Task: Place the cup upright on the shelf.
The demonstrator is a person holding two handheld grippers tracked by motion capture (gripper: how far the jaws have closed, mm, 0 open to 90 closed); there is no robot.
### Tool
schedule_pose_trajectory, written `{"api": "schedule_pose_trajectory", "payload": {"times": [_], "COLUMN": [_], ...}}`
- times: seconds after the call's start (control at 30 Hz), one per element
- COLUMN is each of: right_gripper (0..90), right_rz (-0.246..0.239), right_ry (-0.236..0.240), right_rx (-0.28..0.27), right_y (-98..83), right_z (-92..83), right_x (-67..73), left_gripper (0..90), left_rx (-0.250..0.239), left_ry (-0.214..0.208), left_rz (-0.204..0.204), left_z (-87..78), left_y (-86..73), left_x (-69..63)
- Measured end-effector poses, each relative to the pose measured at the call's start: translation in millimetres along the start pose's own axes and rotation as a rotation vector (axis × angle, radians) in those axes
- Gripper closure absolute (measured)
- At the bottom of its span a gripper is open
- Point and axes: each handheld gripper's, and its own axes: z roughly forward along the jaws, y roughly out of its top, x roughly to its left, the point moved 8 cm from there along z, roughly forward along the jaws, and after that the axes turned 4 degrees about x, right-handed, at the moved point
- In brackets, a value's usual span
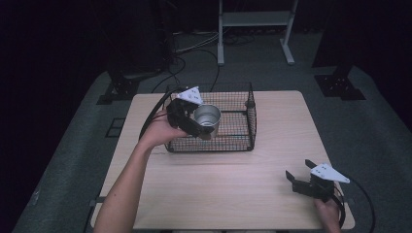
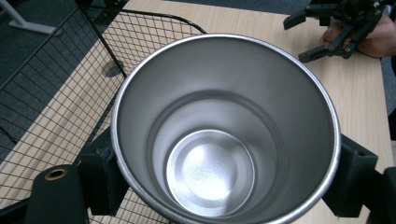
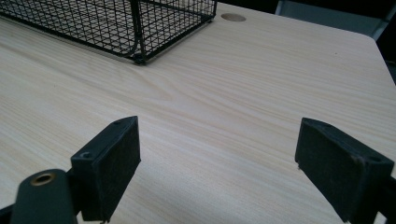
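Note:
A shiny steel cup [image 1: 207,116] hangs above the left part of a black wire basket [image 1: 243,141], with my left gripper [image 1: 197,124] shut on it. In the left gripper view the cup [image 2: 224,126] is empty, its mouth faces the camera, and both black pads [image 2: 100,179] press on its sides. The basket's mesh [image 2: 51,98] lies under and behind the cup. My right gripper [image 1: 300,173] rests near the table's front right corner, open with nothing between its jaws. In the right gripper view its pads [image 3: 112,163] stand wide apart over bare wood.
The light wooden table [image 1: 233,194] has free room in front of and to the right of the basket. A basket corner [image 3: 137,58] is far ahead of the right gripper. A metal frame [image 1: 255,29] stands on the dark floor behind the table.

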Motion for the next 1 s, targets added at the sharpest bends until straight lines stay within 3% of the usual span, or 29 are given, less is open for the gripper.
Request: {"api": "schedule_pose_trajectory", "payload": {"times": [0.23,0.57,0.77,1.0], "right_gripper": [13.4,13.4,13.4,13.4], "right_rz": [-0.006,-0.006,-0.01,-0.002], "right_ry": [-0.001,0.012,0.013,0.015], "right_rx": [0.002,-0.001,-0.004,0.0], "right_y": [-0.1,0.3,0.6,0.3], "right_z": [0.1,0.2,0.3,0.2], "right_x": [0.2,1.0,0.3,0.7], "left_gripper": [17.8,17.8,17.8,17.8], "left_rx": [-0.001,0.016,-0.005,0.008], "left_ry": [0.038,0.057,0.069,0.075], "left_rz": [-0.003,-0.03,-0.039,-0.08], "left_z": [0.4,10.6,16.5,30.9], "left_y": [8.9,16.7,27.2,25.0], "left_x": [14.1,35.4,45.8,61.0]}}
